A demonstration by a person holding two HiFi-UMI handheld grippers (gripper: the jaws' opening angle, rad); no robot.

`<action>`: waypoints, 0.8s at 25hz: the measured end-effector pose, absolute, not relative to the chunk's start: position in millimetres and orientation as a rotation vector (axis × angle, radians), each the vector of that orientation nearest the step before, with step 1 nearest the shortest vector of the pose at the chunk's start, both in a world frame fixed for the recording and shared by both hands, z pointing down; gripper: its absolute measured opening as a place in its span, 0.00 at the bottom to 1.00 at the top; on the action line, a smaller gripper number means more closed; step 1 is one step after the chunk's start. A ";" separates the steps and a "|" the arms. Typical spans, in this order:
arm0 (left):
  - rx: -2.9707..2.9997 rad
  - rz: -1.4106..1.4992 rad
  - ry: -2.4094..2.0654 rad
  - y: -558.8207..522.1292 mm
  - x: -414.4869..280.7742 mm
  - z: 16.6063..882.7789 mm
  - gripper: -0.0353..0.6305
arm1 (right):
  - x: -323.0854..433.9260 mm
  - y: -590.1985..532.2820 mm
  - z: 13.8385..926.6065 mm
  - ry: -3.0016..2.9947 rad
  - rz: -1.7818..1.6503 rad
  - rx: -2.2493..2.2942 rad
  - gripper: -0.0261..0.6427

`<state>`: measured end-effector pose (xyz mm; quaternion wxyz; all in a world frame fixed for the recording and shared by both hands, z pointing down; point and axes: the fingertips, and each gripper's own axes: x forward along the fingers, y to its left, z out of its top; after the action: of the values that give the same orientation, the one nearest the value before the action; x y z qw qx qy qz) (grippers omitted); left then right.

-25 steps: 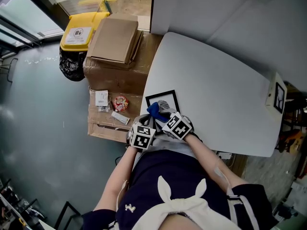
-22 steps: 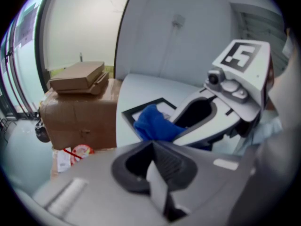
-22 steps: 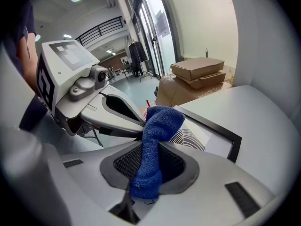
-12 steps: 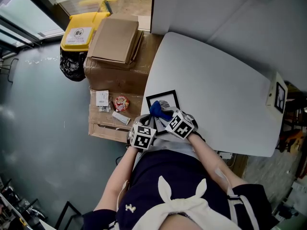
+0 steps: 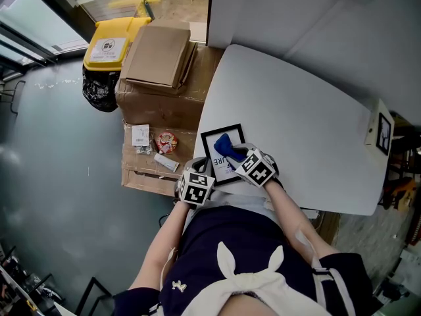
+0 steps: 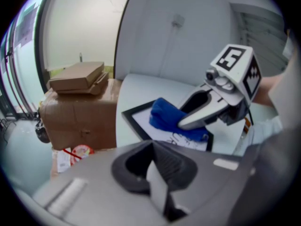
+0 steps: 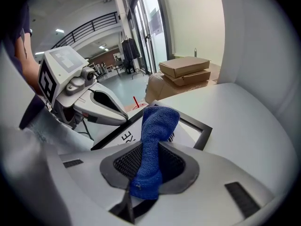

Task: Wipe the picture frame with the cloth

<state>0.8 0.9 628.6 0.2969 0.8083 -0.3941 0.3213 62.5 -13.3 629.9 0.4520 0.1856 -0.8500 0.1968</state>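
Head view: cloth on the frame, nothing steadying it

My right gripper (image 5: 233,155) has its fingers pinching the blue cloth (image 7: 153,135), whose free end lies on the glass of the picture frame (image 5: 206,139). The frame lies flat by the near left corner of the surface (image 5: 296,117). My left gripper (image 6: 154,166) sits just beside the frame's near edge, fingers pressed together on nothing. I judge the risk is the frame sliding under a stroke, toward the edge, since nothing pins it; the cloth could also slip out of its narrow pinch. The grippers cover the frame's near half, and I cannot tell how firmly the cloth presses.
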 end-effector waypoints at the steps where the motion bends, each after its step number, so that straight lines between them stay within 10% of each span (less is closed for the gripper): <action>1: 2.149 0.854 -1.048 0.8 0.4 628.8 0.06 | 65.0 -14.4 630.1 -2.098 0.495 0.467 0.17; 20: 2.156 0.860 -1.047 0.4 -0.1 628.5 0.06 | 87.5 -26.8 626.2 -2.107 0.616 0.570 0.17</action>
<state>-0.1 0.4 628.5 0.2935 0.8094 -0.3930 0.3229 87.5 -26.8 626.2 0.4232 0.2277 -0.8417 0.2462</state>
